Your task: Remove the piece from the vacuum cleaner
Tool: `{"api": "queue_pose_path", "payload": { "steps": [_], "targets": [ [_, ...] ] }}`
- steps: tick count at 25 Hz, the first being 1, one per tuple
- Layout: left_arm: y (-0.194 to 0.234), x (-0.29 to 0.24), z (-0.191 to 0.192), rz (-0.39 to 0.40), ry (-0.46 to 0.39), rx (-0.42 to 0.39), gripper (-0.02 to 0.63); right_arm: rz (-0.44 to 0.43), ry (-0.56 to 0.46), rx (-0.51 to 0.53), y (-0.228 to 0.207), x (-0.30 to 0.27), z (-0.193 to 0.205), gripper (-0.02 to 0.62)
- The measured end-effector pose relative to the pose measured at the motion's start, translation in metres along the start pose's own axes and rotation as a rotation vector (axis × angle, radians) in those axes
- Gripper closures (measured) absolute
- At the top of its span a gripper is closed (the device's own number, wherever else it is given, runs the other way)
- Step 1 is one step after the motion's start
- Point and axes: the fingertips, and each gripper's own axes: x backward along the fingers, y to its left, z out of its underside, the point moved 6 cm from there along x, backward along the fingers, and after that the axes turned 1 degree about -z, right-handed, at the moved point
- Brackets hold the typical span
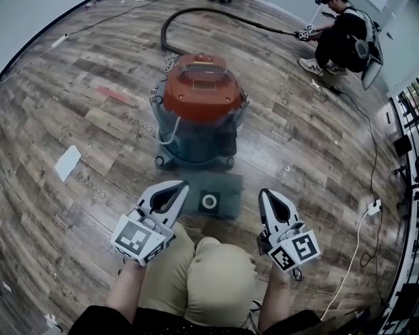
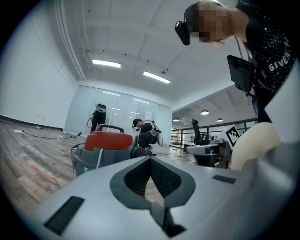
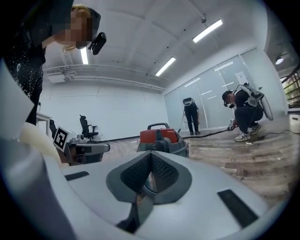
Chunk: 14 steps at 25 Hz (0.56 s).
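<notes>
The vacuum cleaner [image 1: 200, 108], a grey-blue tub with an orange-red lid, stands on the wooden floor ahead of me. Its black hose [image 1: 196, 14] loops away to the far right. A flat dark grey piece with a white ring [image 1: 209, 201] lies on the floor just in front of the tub. To the left of that piece my left gripper [image 1: 183, 188] is shut with nothing in it. My right gripper [image 1: 264, 193] is shut and empty on the piece's right. Both gripper views look past closed jaws [image 2: 150, 159] [image 3: 151, 155] at the vacuum cleaner [image 2: 105, 140] [image 3: 161, 138].
A second person [image 1: 344, 36] crouches at the far right by the hose end. A white sheet [image 1: 67, 161] lies on the floor to the left. A cable with a white plug [image 1: 374, 208] runs along the right. My knee [image 1: 219, 278] is between the grippers.
</notes>
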Motion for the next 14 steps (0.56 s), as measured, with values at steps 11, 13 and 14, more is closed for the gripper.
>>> {"api": "queue_pose_path", "payload": {
  "steps": [11, 13, 14],
  "targets": [
    [0.0055, 0.0058, 0.0039, -0.015, 0.001, 0.005, 0.598, -0.013, 0.009, 0.011, 0.0023, -0.0055, 0.0059, 0.586],
    [0.0056, 0.0067, 0.0062, -0.023, 0.0, 0.011, 0.598, -0.018, 0.008, 0.015, 0.0025, -0.0064, 0.0055, 0.586],
    [0.0052, 0.0069, 0.0073, -0.025, 0.0, 0.014, 0.598, -0.019, 0.008, 0.018, 0.0025, -0.0065, 0.0052, 0.586]
  ]
}}
